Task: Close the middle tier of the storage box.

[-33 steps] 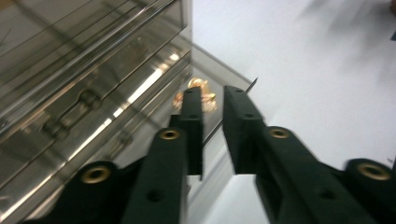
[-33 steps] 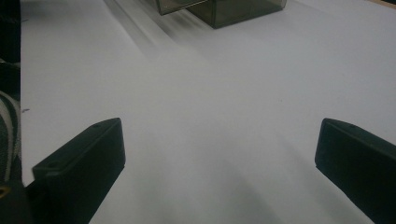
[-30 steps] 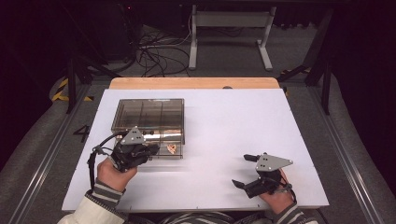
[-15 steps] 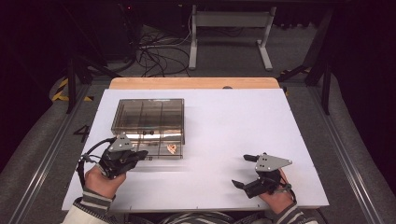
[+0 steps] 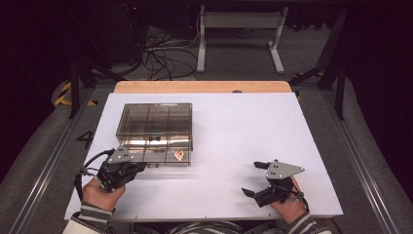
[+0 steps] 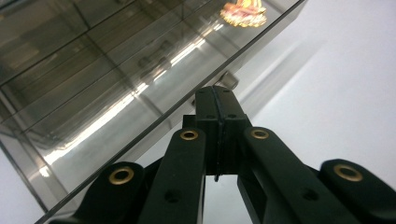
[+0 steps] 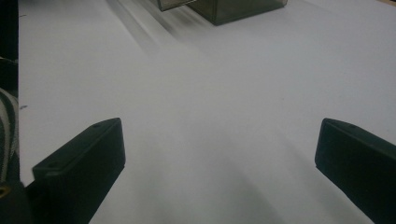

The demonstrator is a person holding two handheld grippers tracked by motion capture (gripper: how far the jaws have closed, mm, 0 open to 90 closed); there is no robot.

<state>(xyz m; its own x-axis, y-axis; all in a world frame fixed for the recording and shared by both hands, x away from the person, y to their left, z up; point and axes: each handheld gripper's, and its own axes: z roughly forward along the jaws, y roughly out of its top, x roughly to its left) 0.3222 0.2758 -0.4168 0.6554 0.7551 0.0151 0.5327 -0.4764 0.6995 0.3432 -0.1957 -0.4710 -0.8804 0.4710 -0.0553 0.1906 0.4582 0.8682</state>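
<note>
High view shows a smoky clear compartment box (image 5: 155, 132) on the white tabletop (image 5: 234, 126), the left tool (image 5: 139, 166) pinched closed just beside its near edge, the right tool (image 5: 253, 178) spread wide, well apart from it.

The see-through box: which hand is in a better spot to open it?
Probably the left. The left gripper sits shut right at the box front, by its latch. The right gripper rests open, far off.

Smoky clear compartment box (image 5: 155, 131) on white table (image 5: 243, 131), left hand-held gripper (image 5: 139, 167) just beside its near edge.
</note>
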